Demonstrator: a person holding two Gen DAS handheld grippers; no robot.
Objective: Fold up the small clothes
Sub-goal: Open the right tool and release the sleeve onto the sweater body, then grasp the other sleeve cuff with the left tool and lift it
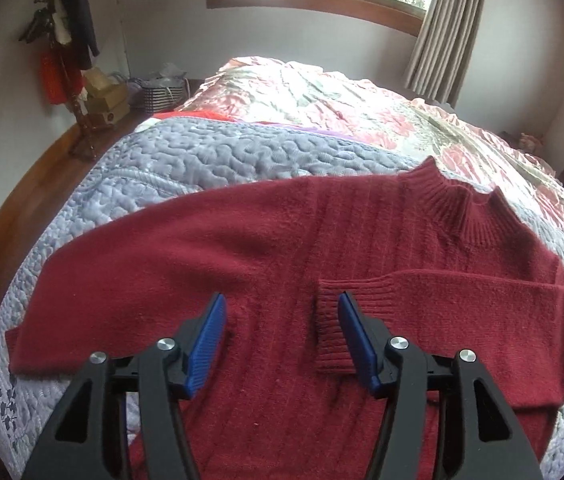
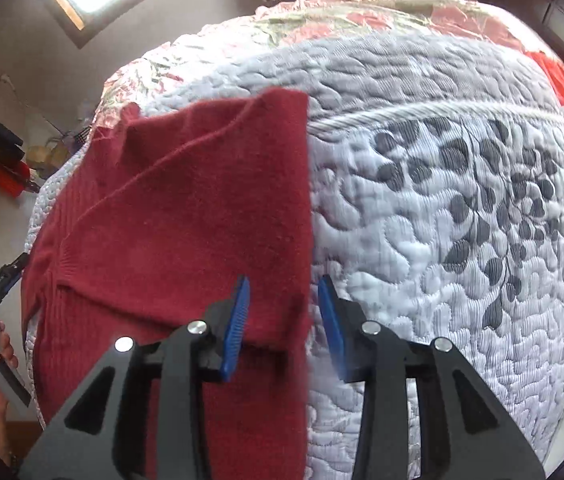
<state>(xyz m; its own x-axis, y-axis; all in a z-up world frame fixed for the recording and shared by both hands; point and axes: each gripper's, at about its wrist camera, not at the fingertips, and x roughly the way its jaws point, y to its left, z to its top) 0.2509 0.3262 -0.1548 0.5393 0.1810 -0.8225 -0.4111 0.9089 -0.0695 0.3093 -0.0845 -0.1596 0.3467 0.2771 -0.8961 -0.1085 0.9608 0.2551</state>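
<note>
Lying flat on the quilted bed, the red sweater is showing one sleeve folded across its body. Left gripper is hovering above it, jaws spread; right gripper is straddling its edge, jaws spread.

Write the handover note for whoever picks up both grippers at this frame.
Left gripper: open, empty, over the sweater's chest beside the folded-in cuff.
Right gripper: open, empty, straddling the sweater's right folded edge.
Sweater lies flat on the grey quilt, collar away from you.
Done: right sleeve folded across the body.
Left: fold in the outstretched left sleeve, then fold the body.
</note>
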